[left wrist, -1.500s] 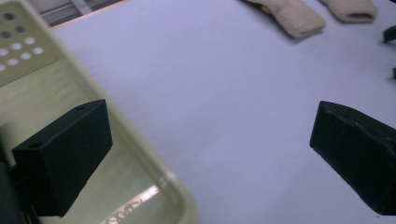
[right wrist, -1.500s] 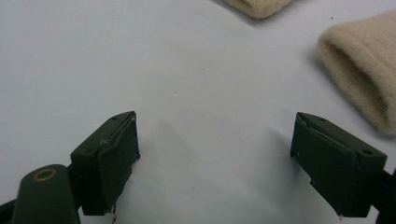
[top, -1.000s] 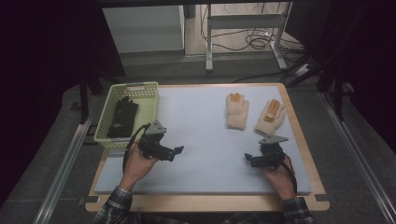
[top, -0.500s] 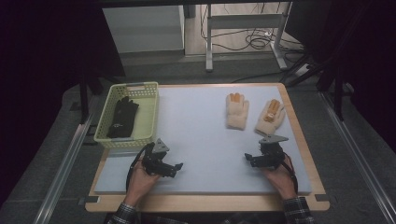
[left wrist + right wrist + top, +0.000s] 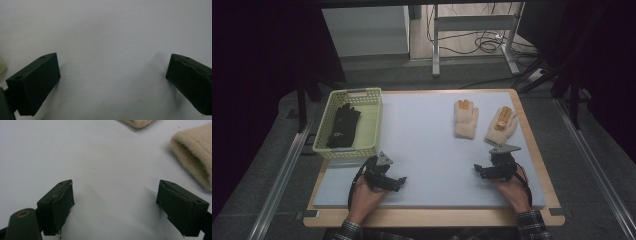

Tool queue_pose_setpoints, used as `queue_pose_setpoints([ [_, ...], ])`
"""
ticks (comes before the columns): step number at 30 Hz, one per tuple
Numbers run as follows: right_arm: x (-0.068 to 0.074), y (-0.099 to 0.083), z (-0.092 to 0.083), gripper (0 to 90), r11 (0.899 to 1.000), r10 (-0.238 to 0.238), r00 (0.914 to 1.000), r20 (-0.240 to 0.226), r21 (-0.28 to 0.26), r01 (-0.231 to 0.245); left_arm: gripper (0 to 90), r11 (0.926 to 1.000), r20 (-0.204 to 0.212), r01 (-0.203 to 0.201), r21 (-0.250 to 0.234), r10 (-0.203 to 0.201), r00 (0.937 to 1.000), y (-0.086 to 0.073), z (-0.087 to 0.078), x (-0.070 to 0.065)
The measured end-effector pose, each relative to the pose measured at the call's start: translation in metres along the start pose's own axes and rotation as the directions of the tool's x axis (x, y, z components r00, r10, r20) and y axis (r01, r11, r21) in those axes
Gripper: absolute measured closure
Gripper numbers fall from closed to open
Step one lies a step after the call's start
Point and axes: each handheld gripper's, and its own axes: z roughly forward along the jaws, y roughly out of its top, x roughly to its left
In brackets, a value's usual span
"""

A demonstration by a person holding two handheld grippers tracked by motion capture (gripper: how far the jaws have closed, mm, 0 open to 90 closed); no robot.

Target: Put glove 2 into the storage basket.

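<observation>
Two cream gloves with orange fingertips lie at the back right of the pale mat: one (image 5: 465,119) and, to its right, another (image 5: 501,125). A black glove (image 5: 343,125) lies inside the pale green basket (image 5: 373,125) at the left. My left gripper (image 5: 398,183) rests low on the mat near the front left, open, with bare mat between its jaws (image 5: 110,85). My right gripper (image 5: 479,171) rests near the front right, open and holding nothing (image 5: 115,202). In the right gripper view a cream glove cuff (image 5: 192,157) lies ahead to the right.
The pale mat (image 5: 422,145) covers a wooden table (image 5: 432,217). Metal rails run along both sides of the table. Table legs and cables stand on the floor beyond the far edge.
My left gripper has drawn back from beside the basket toward the front edge and slightly right. The right gripper has stayed in place.
</observation>
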Motion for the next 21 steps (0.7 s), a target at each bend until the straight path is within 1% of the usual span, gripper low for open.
queue_pose_setpoints([
  [1, 0.000, 0.001, 0.000, 16.2, 1.000, -0.002, 1.0000, -0.008, 0.001, 0.002, 0.0, 1.0000, 0.000, 0.000, 0.000, 0.000, 1.0000, 0.000, 0.000, 0.000],
  [2, 0.000, 0.001, 0.000, 16.2, 1.000, -0.002, 1.0000, -0.008, 0.001, 0.002, 0.0, 1.0000, 0.000, 0.000, 0.000, 0.000, 1.0000, 0.000, 0.000, 0.000],
  [3, -0.001, 0.004, 0.000, 18.8, 1.000, -0.009, 0.9999, -0.014, 0.010, 0.009, 0.0, 1.0000, 0.000, 0.000, -0.001, 0.000, 1.0000, 0.000, 0.000, 0.000],
  [5, -0.003, 0.010, 0.001, 19.1, 1.000, -0.013, 0.9999, -0.006, 0.006, 0.013, 0.0, 1.0000, 0.000, 0.000, -0.001, 0.000, 1.0000, 0.000, 0.000, 0.000],
  [7, -0.007, 0.017, 0.001, 19.0, 1.000, 0.005, 0.9999, -0.012, -0.006, -0.005, 0.0, 1.0000, -0.001, 0.000, -0.002, 0.000, 1.0000, 0.000, 0.000, 0.000],
  [8, -0.007, 0.017, 0.001, 19.0, 1.000, 0.005, 0.9999, -0.012, -0.006, -0.005, 0.0, 1.0000, -0.001, 0.000, -0.002, 0.000, 1.0000, 0.000, 0.000, 0.000],
  [9, -0.011, 0.023, 0.003, 19.1, 1.000, 0.014, 0.9999, -0.005, -0.013, -0.014, 0.0, 1.0000, -0.001, -0.001, -0.002, 0.001, 1.0000, 0.000, 0.000, 0.000],
  [10, -0.011, 0.023, 0.003, 19.1, 1.000, 0.014, 0.9999, -0.005, -0.013, -0.014, 0.0, 1.0000, -0.001, -0.001, -0.002, 0.001, 1.0000, 0.000, 0.000, 0.000],
  [11, -0.016, 0.029, 0.006, 19.1, 1.000, 0.021, 0.9998, 0.000, -0.014, -0.021, 0.0, 1.0000, -0.001, -0.001, -0.002, 0.001, 1.0000, 0.000, 0.000, 0.000],
  [12, -0.016, 0.029, 0.006, 19.1, 1.000, 0.021, 0.9998, 0.000, -0.014, -0.021, 0.0, 1.0000, -0.001, -0.001, -0.002, 0.001, 1.0000, 0.000, 0.000, 0.000],
  [14, -0.023, 0.035, 0.010, 19.1, 0.999, 0.046, 0.9989, -0.007, -0.022, -0.046, 0.0, 1.0000, -0.001, -0.001, -0.003, 0.001, 1.0000, 0.000, 0.000, 0.000],
  [16, -0.026, 0.037, 0.012, 19.2, 0.998, 0.050, 0.9987, -0.006, -0.023, -0.050, 0.0, 1.0000, -0.001, -0.001, -0.003, 0.001, 1.0000, 0.000, 0.000, 0.000],
  [18, -0.033, 0.043, 0.017, 20.0, 0.997, 0.068, 0.9976, -0.012, -0.025, -0.069, 0.0, 1.0000, -0.001, -0.001, -0.003, 0.001, 1.0000, 0.000, 0.000, 0.000],
  [19, -0.033, 0.043, 0.017, 20.0, 0.997, 0.068, 0.9976, -0.012, -0.025, -0.069, 0.0, 1.0000, -0.001, -0.001, -0.003, 0.001, 1.0000, 0.000, 0.000, 0.000],
  [21, -0.036, 0.053, 0.020, 21.5, 0.997, 0.069, 0.9976, -0.010, -0.036, -0.069, 0.0, 1.0000, -0.001, -0.002, -0.003, 0.002, 1.0000, 0.000, 0.000, 0.000],
])
